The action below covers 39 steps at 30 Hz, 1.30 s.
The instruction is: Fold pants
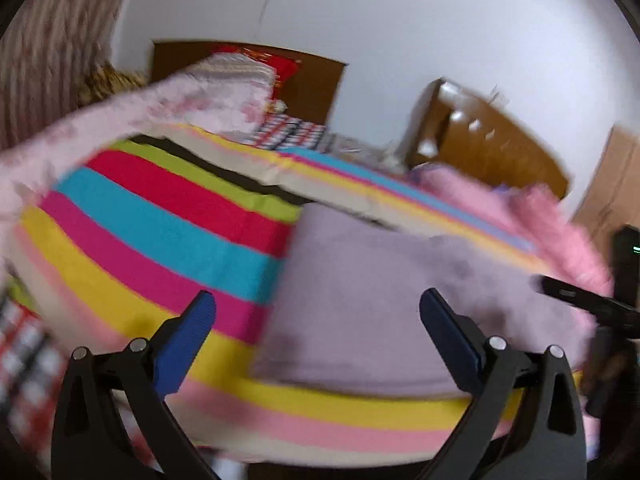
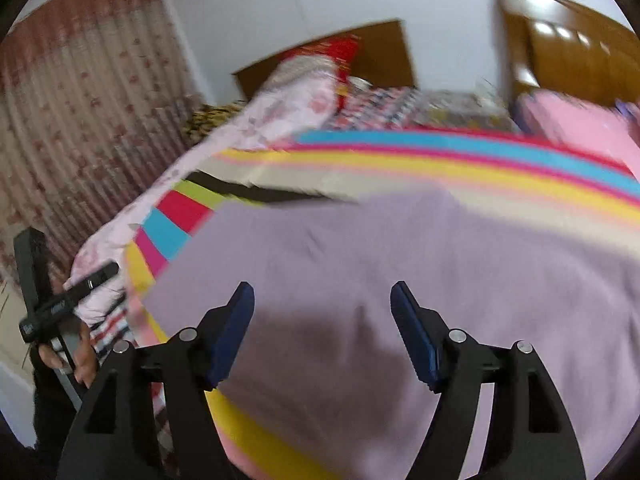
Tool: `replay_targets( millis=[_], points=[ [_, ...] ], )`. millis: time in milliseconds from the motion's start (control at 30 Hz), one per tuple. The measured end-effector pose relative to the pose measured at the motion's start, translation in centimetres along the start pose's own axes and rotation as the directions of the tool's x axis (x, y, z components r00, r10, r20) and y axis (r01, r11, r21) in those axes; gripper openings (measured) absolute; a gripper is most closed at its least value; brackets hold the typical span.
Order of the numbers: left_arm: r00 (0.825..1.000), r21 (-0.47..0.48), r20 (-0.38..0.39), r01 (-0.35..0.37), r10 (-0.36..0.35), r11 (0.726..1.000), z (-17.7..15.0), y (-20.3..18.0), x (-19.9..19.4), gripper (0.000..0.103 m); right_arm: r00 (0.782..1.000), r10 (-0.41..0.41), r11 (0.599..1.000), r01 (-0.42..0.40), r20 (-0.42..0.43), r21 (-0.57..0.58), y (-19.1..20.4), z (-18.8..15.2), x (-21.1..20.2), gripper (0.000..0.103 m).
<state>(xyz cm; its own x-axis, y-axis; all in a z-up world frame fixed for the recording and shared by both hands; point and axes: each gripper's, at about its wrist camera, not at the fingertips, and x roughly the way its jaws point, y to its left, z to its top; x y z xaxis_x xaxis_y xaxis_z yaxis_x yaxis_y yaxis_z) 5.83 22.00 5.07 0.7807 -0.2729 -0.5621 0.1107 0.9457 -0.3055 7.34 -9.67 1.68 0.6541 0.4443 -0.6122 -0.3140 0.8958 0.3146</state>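
Blurring pants [image 2: 400, 264] edges, both views

Lilac pants [image 2: 400, 264] folded flat into rectangle, lying on striped blanket [image 1: 160, 216].

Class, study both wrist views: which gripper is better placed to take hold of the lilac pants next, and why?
Probably the right gripper: open, with the lilac pants filling the view between its fingers. The left gripper, also open, faces their edge and the striped blanket.
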Motion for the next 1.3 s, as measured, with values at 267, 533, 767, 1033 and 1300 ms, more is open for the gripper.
replay_targets(
  millis=[267, 533, 767, 1033, 1300],
  points=[
    [0.992, 0.063, -0.129, 0.012, -0.004, 0.998, -3.0, -3.3, 6.6, 0.101, 0.962, 0.120, 0.964, -0.172, -0.244, -0.204, 8.1, 8.6, 18.0, 0.070],
    [0.990, 0.142, -0.134, -0.033, 0.053, 0.989, -4.3, -4.0, 7.1, 0.101, 0.943, 0.001, 0.964, -0.089, -0.332, -0.250, 8.6, 7.7, 27.1, 0.086],
    [0.985, 0.208, -0.139, -0.075, 0.105, 0.975, -4.4, -4.6, 7.5, 0.101, 0.967, 0.121, 0.985, -0.145, -0.225, -0.092, 5.8, 9.3, 24.7, 0.086],
    [0.995, 0.243, -0.055, -0.069, 0.085, 0.968, -2.6, -8.5, 4.2, 0.101, 0.985, 0.164, 0.980, -0.170, -0.057, -0.105, 1.9, 8.6, 9.8, 0.089],
    [0.971, 0.268, -0.178, -0.108, 0.159, 0.957, -4.8, -9.5, 9.8, 0.102, 0.948, -0.140, 0.969, 0.071, -0.286, -0.237, -1.3, -0.6, 7.9, 0.090]
  ],
)
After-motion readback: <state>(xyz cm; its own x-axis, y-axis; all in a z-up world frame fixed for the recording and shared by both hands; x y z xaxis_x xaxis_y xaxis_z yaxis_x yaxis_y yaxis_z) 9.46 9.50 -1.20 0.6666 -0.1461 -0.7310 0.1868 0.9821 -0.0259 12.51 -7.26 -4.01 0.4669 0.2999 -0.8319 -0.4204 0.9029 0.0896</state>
